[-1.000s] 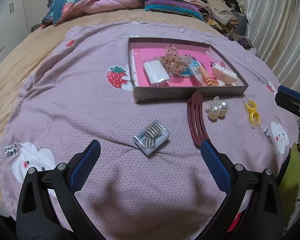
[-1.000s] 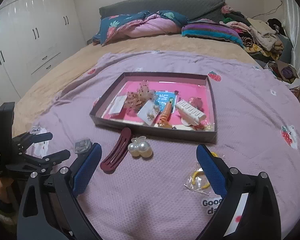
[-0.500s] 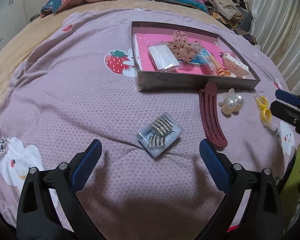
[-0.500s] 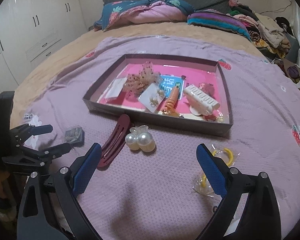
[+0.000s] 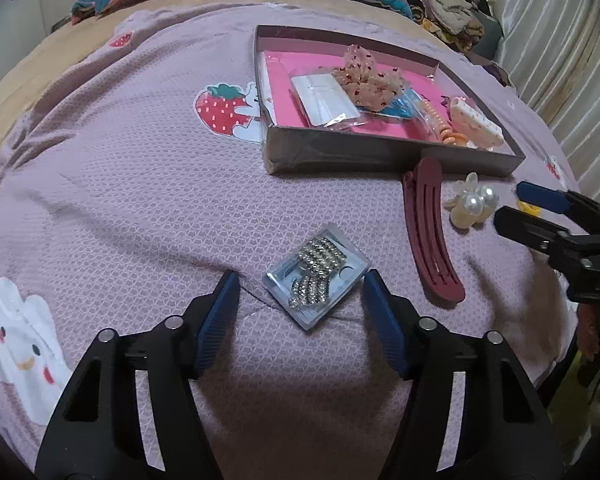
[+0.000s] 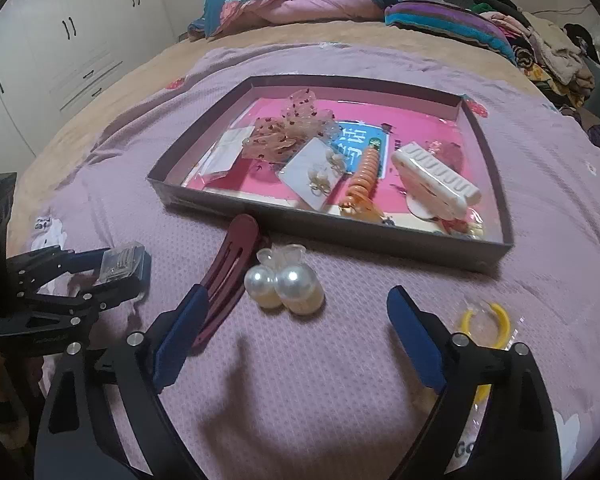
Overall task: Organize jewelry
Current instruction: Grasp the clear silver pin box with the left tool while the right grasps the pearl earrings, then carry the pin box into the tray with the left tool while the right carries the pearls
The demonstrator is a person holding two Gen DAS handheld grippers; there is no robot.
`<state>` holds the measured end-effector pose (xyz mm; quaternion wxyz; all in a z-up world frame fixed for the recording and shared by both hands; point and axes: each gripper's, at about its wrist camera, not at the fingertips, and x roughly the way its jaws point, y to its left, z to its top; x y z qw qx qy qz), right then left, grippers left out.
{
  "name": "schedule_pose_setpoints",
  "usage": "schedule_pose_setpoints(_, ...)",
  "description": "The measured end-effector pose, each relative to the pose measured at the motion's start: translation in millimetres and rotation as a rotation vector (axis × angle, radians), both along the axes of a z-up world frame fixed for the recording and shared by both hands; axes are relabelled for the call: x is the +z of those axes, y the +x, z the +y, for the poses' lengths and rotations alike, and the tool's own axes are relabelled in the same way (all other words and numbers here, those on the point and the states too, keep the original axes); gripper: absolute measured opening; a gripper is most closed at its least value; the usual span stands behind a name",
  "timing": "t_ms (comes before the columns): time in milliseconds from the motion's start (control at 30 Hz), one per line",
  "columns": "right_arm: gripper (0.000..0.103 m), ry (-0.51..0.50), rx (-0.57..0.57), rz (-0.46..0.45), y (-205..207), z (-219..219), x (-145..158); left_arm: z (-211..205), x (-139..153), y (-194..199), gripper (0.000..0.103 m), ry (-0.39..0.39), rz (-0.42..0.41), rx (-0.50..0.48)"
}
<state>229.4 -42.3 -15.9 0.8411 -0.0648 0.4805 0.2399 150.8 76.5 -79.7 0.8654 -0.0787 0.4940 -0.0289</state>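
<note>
A: We've got the tray [image 5: 388,154] filling up on the blanket [image 5: 140,184]. What's still out?

B: Clip [image 5: 430,232], pearls [image 6: 284,286], packet [image 5: 316,276]. Our left gripper [image 5: 300,292] has just been closing around the packet, pads not touching yet; the right gripper [image 6: 296,320] is wide open near the pearls.

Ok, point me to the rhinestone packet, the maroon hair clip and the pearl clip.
rhinestone packet [image 5: 316,276], left wrist view, middle of the clear case.
maroon hair clip [image 5: 428,228], left wrist view, mid-length.
pearl clip [image 6: 296,282], right wrist view, right pearl.

Hair clip [image 5: 430,236] between rhinestone packet [image 5: 316,276] and pearl clip [image 5: 470,206].
</note>
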Motion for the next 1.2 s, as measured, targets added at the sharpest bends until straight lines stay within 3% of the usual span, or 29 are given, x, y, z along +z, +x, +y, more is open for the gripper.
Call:
schedule_pose_setpoints(100, 0.080, 0.004, -0.001, 0.016, 6, 5, -5, -2, 1, 2, 0.043, -0.004, -0.003, -0.014)
schedule_pose_setpoints(200, 0.074, 0.002, -0.004, 0.034, 11, 12, -12, -2, 1, 2, 0.042, -0.009, 0.000, -0.018)
schedule_pose_setpoints(300, 0.062, -0.015, 0.001, 0.044, 13, 16, -19, 0, 1, 2, 0.042, -0.027, 0.003, -0.016)
schedule_pose_setpoints(367, 0.046, -0.024, 0.008, 0.054, 14, 18, -23, 0, 2, 1, 0.041, -0.025, 0.002, -0.018)
schedule_pose_setpoints(1200, 0.046, 0.042, 0.008, 0.001, -29, -14, 13, -18, 23, -11, 0.031, -0.024, -0.030, -0.040)
